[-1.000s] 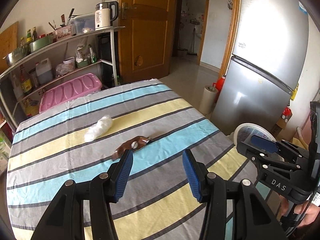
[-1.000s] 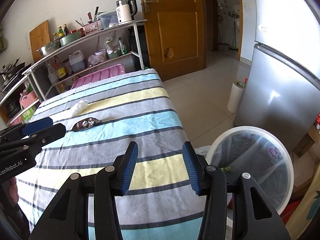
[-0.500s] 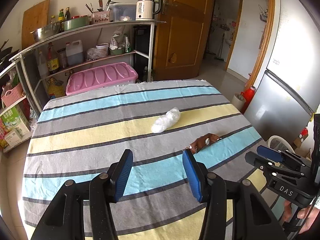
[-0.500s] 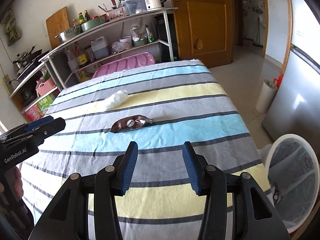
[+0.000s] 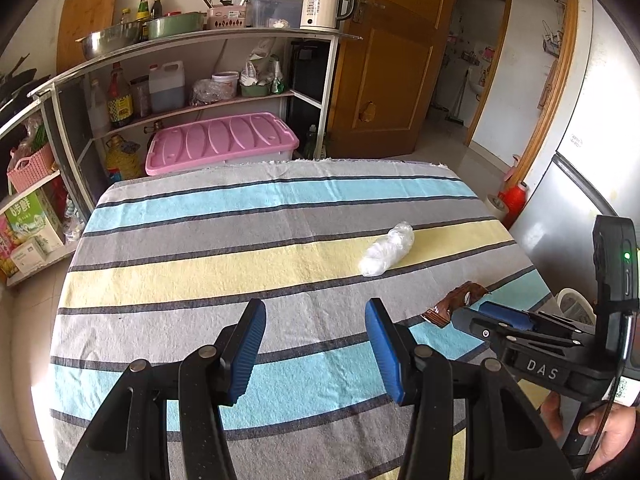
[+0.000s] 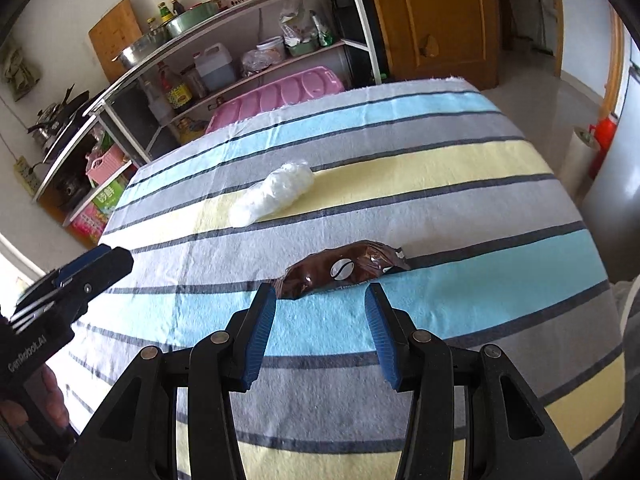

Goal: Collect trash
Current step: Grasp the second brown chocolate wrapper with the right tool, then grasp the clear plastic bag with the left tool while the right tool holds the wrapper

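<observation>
With both the right gripper [image 6: 320, 320] and left gripper [image 5: 316, 344] spread wide and empty, the crinkly brown foil coffee wrapper [image 6: 346, 270] on the striped tablecloth [image 6: 440, 308], just ahead of the right one, looks light, slippery, best pinched across its puffed middle

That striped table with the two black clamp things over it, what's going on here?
A person is clearing trash with a hand-held tool in each hand. The right tool is open, just short of a brown snack wrapper on the striped tablecloth. A crumpled white plastic wad lies farther back. The left tool is open and empty.
</observation>
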Demonstrator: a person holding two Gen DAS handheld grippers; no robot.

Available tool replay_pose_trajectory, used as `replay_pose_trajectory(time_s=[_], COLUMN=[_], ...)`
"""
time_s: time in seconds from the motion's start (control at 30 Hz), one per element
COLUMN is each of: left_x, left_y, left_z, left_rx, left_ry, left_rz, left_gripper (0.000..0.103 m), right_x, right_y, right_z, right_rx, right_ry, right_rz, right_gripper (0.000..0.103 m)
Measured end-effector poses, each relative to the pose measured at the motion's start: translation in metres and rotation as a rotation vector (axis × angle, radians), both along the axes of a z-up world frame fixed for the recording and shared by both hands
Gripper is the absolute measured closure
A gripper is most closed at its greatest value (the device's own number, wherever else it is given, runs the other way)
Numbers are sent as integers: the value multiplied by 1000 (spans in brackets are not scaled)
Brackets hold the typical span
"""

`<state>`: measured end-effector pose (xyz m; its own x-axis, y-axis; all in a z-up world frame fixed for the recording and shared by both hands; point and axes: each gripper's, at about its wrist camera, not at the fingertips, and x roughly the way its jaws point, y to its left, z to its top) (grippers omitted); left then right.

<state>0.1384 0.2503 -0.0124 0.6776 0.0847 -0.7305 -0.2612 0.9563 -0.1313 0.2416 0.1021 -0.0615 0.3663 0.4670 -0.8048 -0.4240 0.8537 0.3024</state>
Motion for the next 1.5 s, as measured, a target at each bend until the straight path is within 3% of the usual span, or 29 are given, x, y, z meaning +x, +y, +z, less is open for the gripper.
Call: replay_pose_trajectory(time_s=[0.27, 0.43, 0.6, 0.63, 0.7, 0.73, 0.87, 1.27, 1.5], left_x=[12, 18, 27, 29, 33, 35, 43, 80, 104], left_y=[6, 9, 7, 6, 3, 2, -7, -34, -38], left_z=[-5, -7, -11, -12, -14, -14, -16, -28, -37], left_rx=[-15, -25, -34, -33, -34, -35, -35, -63, -20], left_ry=[16, 21, 31, 35, 41, 43, 48, 66, 86], left_rz=[3, 12, 2, -1, -7, -9, -41, -142, -168], left_gripper=[52, 52, 52, 52, 52, 52, 52, 52, 51], right_x=[20, 17, 12, 12, 12, 12, 11, 16, 17], right_y=[18, 26, 27, 26, 21, 20, 17, -16, -25], right_z=[-1, -2, -4, -3, -3, -3, -2, 4, 8], right_rx=[-25, -83, -105, -101, -82, -79, -78, -57, -48], right_ry=[-19, -83, -129, -130, -123, -124, -137, -145, -149], right_rz=[-46, -34, -11, -11, -5, 2, 35, 22, 22], right_gripper=[51, 51, 56, 64, 66, 78, 84, 85, 85])
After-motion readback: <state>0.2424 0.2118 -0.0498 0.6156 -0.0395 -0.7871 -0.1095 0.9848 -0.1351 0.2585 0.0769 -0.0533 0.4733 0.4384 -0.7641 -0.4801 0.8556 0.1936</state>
